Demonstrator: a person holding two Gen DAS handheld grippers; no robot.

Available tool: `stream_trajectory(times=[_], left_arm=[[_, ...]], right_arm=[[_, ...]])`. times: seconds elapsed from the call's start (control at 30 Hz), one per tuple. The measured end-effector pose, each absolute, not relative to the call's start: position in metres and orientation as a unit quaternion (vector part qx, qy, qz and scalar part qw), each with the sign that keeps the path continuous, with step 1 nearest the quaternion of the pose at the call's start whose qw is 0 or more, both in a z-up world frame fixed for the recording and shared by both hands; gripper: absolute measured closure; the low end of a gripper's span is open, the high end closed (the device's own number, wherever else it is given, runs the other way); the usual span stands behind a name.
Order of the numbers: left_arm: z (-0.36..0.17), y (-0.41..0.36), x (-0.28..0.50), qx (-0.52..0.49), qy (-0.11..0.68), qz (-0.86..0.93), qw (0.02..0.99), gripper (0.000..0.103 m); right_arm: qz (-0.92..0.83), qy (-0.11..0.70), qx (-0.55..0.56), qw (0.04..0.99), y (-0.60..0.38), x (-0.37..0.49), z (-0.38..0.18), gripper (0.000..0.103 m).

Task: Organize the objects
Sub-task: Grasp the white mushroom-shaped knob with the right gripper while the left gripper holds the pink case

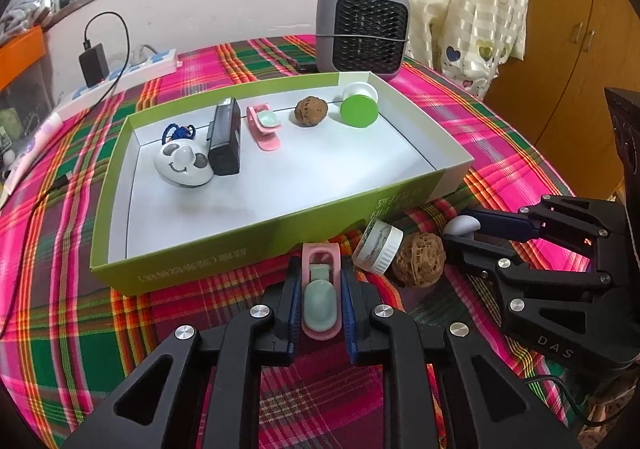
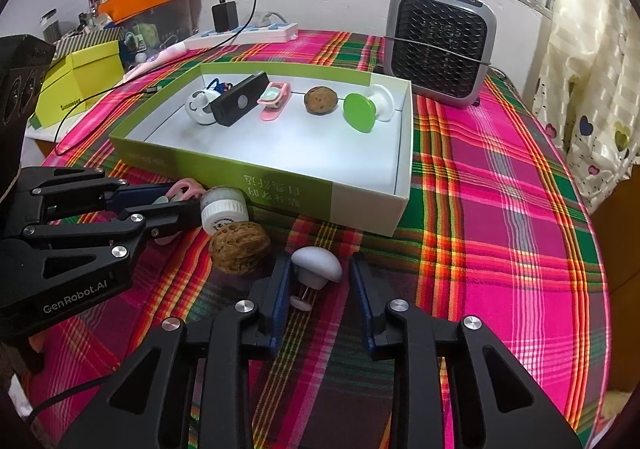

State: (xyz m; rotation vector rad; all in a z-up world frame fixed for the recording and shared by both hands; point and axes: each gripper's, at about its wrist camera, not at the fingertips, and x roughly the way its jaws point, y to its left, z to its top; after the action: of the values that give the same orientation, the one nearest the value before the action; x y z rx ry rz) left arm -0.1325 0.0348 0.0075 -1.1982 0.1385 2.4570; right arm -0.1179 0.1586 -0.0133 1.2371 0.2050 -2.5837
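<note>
The left claw is clamped on a pink plastic clip with a pale green pad; the right claw gapes around a white mushroom-shaped knob. Just ahead lie a brown walnut and white jar; beyond, the green cardboard tray holds six items.

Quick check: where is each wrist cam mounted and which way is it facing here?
Left wrist: on the left hand-held gripper, looking along its fingers at the pink clip between them and the box; right hand-held gripper shows at right.
Right wrist: on the right hand-held gripper, fingers either side of a white knob; left hand-held gripper shows at left.
Shared: box, walnut, heater.
</note>
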Motion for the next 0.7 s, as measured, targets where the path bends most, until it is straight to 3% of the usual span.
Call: stream_trajectory(times=[0.7], left_arm=[[0.0072,0.0325,-0.1296,-0.425,0.042,0.883,0.192,0.087]], right_arm=[[-0.891,0.072,0.427,0.135,0.1587,-0.1185,-0.013,0.077]])
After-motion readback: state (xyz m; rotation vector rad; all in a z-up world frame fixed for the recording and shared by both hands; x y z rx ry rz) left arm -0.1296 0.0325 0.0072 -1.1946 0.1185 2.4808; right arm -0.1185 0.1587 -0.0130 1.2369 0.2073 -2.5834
